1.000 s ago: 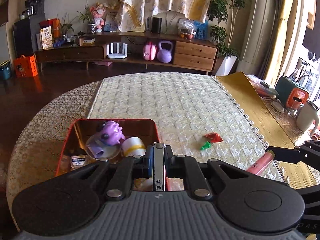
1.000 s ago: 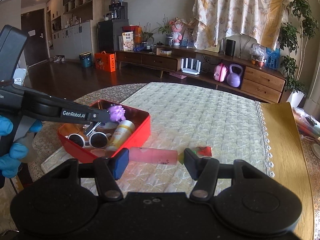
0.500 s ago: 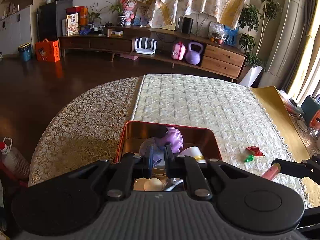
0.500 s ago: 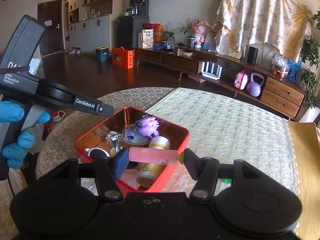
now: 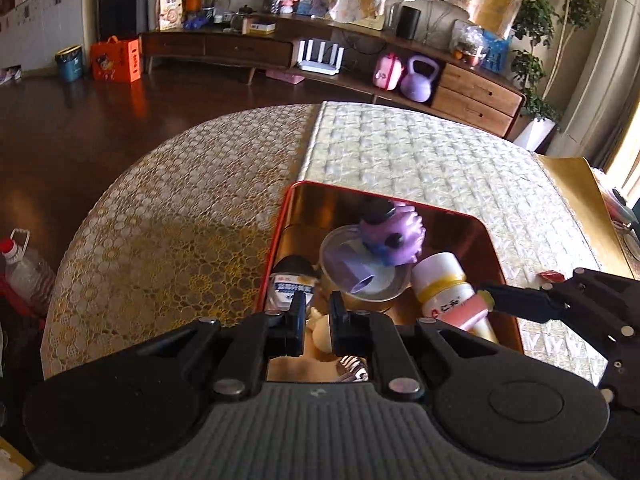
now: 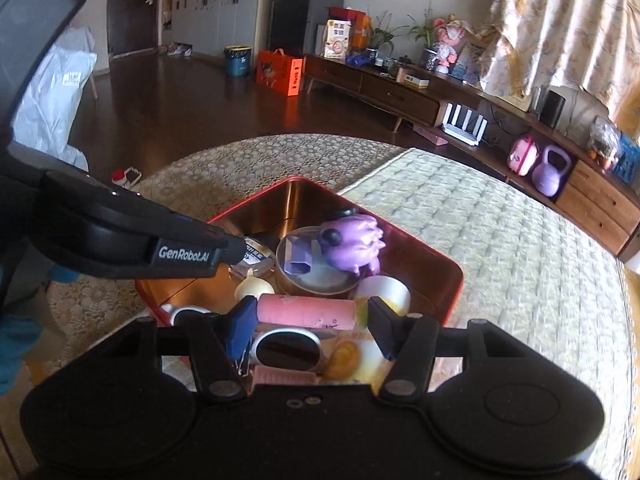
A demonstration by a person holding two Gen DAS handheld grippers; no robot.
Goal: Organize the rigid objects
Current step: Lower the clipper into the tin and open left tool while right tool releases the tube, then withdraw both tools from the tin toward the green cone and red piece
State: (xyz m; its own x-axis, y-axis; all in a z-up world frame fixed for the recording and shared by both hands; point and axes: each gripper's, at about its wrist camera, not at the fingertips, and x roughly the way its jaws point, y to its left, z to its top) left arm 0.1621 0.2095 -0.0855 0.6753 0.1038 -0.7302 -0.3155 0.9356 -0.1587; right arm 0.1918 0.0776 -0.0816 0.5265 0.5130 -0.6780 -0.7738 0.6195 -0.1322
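A red tin box (image 5: 404, 201) (image 6: 452, 296) sits on the round table. It holds a purple toy (image 5: 394, 232) (image 6: 354, 240), a white and yellow bottle (image 5: 444, 288), sunglasses (image 6: 284, 346) and other small items. My right gripper (image 6: 310, 320) is shut on a pink tube (image 6: 306, 311), held crosswise above the box; the tube's end also shows in the left wrist view (image 5: 470, 312). My left gripper (image 5: 314, 322) is slightly open and empty, low over the box's near left part.
A quilted mat (image 5: 420, 160) covers the table's middle over a lace cloth (image 5: 180, 220). A small red packet (image 5: 552, 276) lies on the mat right of the box. A water bottle (image 5: 24, 268) stands on the floor at left.
My left gripper let go of a metal nail clipper and moved left over the box. My right gripper carried the pink tube left, from over the mat to above the box.
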